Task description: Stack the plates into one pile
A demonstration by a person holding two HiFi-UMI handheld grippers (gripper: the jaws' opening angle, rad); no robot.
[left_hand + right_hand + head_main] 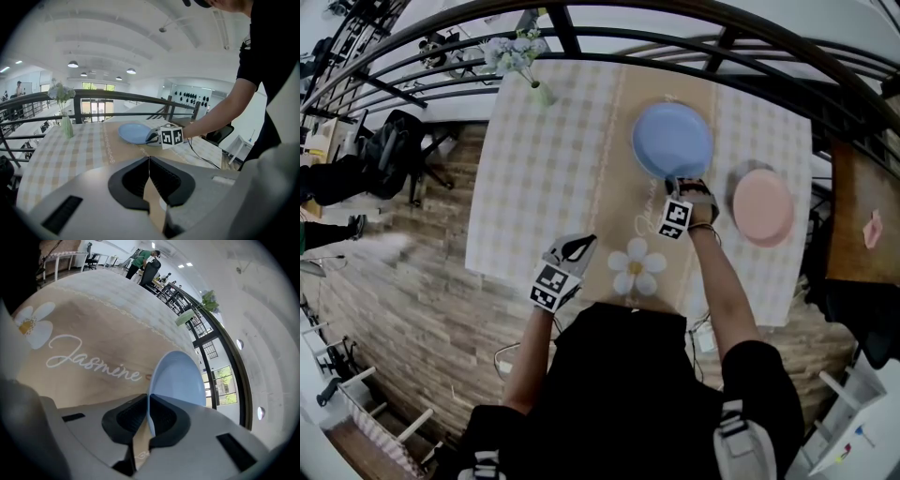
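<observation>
A blue plate [672, 138] lies on the table's beige runner, and a pink plate [762, 206] lies to its right on the checked cloth. My right gripper [673, 182] is at the blue plate's near rim; in the right gripper view its jaws are shut on the rim of the blue plate [177, 378]. My left gripper [578, 246] hovers over the table's near left part with its jaws shut and nothing between them. From the left gripper view the blue plate [133, 132] shows beside the right gripper's marker cube [171, 136].
A green vase of flowers [539, 91] stands at the table's far left. A white daisy mat [637, 266] lies on the runner near me. A black railing [694, 42] curves behind the table, and a wooden side table [862, 225] stands at the right.
</observation>
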